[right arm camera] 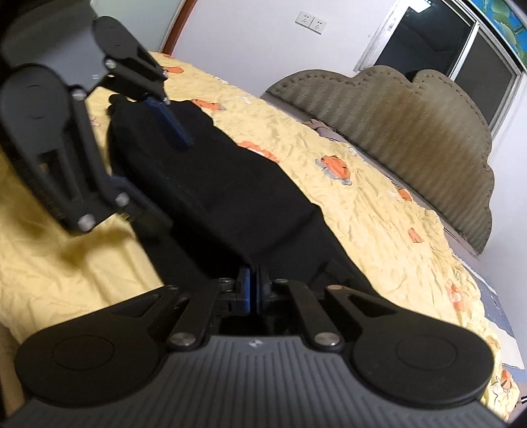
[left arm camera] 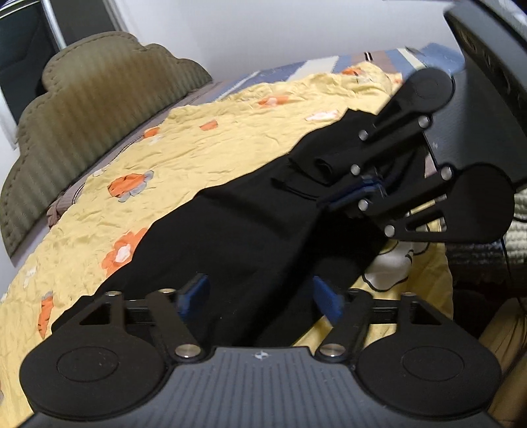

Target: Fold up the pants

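Note:
Black pants (left arm camera: 237, 227) lie stretched along a yellow flowered bedspread (left arm camera: 204, 138); they also show in the right wrist view (right arm camera: 204, 171). My left gripper (left arm camera: 262, 296) is open, its blue pads either side of the near end of the pants. It also shows in the right wrist view (right arm camera: 148, 148), open over the far end. My right gripper (right arm camera: 253, 283) is shut on the near edge of the pants. In the left wrist view the right gripper (left arm camera: 367, 191) pinches the far end of the pants, slightly lifted.
An olive padded headboard (left arm camera: 82, 108) runs along the bed's side, also in the right wrist view (right arm camera: 395, 125). A striped sheet (left arm camera: 316, 62) lies beyond the bedspread. White wall, sockets (right arm camera: 311, 19) and a window (right arm camera: 461, 42) stand behind.

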Demonstrator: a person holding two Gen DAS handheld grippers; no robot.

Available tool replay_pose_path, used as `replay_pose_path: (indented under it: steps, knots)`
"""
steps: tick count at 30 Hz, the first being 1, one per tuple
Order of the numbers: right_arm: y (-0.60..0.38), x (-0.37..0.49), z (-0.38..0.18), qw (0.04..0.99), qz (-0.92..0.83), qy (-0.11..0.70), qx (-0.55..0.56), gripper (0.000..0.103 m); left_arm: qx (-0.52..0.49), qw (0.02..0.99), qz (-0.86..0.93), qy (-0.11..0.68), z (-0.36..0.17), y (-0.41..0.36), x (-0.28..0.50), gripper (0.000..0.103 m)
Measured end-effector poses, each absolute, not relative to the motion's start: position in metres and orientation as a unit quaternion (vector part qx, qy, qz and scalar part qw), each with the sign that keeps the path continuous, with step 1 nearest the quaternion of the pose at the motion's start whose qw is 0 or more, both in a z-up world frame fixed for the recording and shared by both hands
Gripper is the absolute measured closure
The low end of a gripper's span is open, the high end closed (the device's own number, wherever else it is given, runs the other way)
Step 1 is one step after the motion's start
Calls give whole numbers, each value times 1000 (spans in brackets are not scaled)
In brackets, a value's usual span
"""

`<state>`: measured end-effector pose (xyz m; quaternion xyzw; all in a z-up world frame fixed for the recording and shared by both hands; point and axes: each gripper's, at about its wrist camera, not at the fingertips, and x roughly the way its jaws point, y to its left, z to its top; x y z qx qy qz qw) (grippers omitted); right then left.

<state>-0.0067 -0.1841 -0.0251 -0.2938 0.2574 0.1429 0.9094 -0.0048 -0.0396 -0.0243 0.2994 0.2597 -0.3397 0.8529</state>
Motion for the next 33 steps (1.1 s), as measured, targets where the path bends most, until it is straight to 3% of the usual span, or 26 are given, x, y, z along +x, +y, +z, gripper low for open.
replay_pose_path:
  steps: [4,10,23,26,28,33]
  knots:
    - [-182,-7,-23,909,145,248,-303,101,287,842,-343,302,-30,-43,9,74]
    - [-182,-13,-23,908,149,251,-301,101,289,844,-333,305,-33,-45,11,90]
    - [-171,-36,-34,887,175,273,-328,100,311,833,-336,309,-37,-39,-4,93]
    - [-171,-34,-38,887,174,285,-319,96,310,835,-331,311,-34,-38,-5,92]
    - [-174,-33,-42,885,175,291,-319,93,312,836,-333,304,-27,-34,-10,85]
    - [-197,-48,-15,912,200,268,-237,89,225,857,-357,295,0,-9,1,83]
